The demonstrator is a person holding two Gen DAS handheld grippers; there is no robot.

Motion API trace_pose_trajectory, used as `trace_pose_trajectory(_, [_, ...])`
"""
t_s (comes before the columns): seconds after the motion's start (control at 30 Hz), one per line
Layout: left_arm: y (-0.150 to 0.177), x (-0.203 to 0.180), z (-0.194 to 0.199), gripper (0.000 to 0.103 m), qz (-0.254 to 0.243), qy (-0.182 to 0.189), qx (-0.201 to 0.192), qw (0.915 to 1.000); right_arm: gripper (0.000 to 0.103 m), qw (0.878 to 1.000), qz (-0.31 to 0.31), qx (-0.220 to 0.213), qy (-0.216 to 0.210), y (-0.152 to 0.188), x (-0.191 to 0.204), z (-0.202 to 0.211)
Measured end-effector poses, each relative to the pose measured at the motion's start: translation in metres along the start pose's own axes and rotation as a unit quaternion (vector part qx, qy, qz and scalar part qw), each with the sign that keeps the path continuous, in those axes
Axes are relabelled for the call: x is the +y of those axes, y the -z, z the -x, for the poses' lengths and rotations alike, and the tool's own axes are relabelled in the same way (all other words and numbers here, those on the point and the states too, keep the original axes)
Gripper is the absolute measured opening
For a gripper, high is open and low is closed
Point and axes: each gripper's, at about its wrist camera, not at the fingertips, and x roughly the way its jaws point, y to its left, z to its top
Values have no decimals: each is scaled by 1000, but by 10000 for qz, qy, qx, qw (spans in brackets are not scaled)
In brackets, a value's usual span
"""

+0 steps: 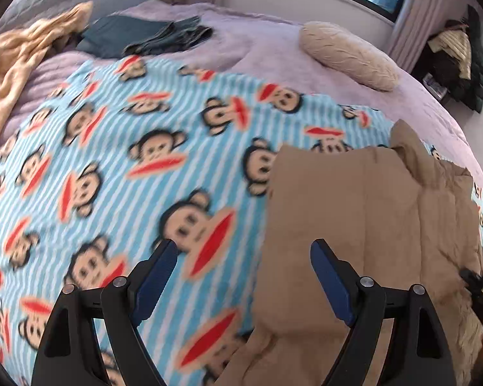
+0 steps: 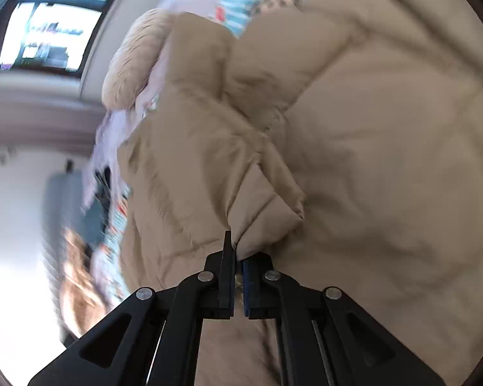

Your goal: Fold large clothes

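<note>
My left claw (image 1: pixel 243 251) hangs with its jaws spread wide and nothing between them, above the edge where the tan coat (image 1: pixel 364 225) meets the monkey blanket (image 1: pixel 119 148). My right claw (image 2: pixel 236 244) has its jaws pressed together on a pinch of the coat (image 2: pixel 354 128), a puffy corner bunching up just past the fingertips. The coat lies on the blanket on the bed (image 1: pixel 273 48), toward its right side in the left view, partly doubled over, with a fur trim (image 2: pixel 132 61) showing at its far end in the right view. Farther back on the bed lie dark folded clothes (image 1: pixel 145 37), a beige throw (image 1: pixel 19 51) at the left and a cream pillow (image 1: pixel 347 54) at the right. The right view is blurred at its left edge.
</note>
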Motion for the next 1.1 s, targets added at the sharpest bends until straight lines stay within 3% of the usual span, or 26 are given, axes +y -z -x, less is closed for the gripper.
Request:
trace_pose_trajectory(0.1, [-3, -17, -23, 85, -194, -72, 111, 9997, 4, 9993, 123, 18, 346, 4, -10, 6])
trace_pose_trajectory(0.2, [6, -31, -51, 86, -282, -219, 320, 9989, 4, 9992, -288, 103, 274, 2, -30, 1])
trace_pose_trajectory(0.33, [15, -38, -64, 89, -469, -422, 306, 9975, 3, 9992, -156, 140, 332, -3, -35, -8])
trace_pose_trajectory(0.43, [9, -33, -53, 89, -460, -445, 384, 9972, 12, 9989, -136, 252, 374, -3, -35, 1])
trace_pose_trajectory(0.53, [5, -24, -28, 89, -576, -495, 160, 9970, 20, 9982, -14, 227, 559, 4, -43, 23])
trace_pose_trajectory(0.77, [27, -18, 2, 89, -854, -509, 203, 9948, 20, 9924, 631, -190, 1042, 18, -35, 69])
trace_pose_trajectory(0.93, [50, -33, 15, 89, -783, -310, 487, 9953, 20, 9929, 656, -68, 988, 23, -41, 86])
trace_pose_trajectory(1.0, [58, -46, 21, 89, -859, -276, 594, 9942, 25, 9937, 589, -4, 954, 24, -48, 92])
trace_pose_trajectory(1.07, [65, -62, 26, 89, -959, -232, 646, 9930, 41, 9943, 512, -7, 937, 27, -56, 98])
trace_pose_trajectory(1.1, [68, -68, 29, 89, -985, -208, 659, 9927, 41, 9946, 467, -19, 922, 28, -62, 102])
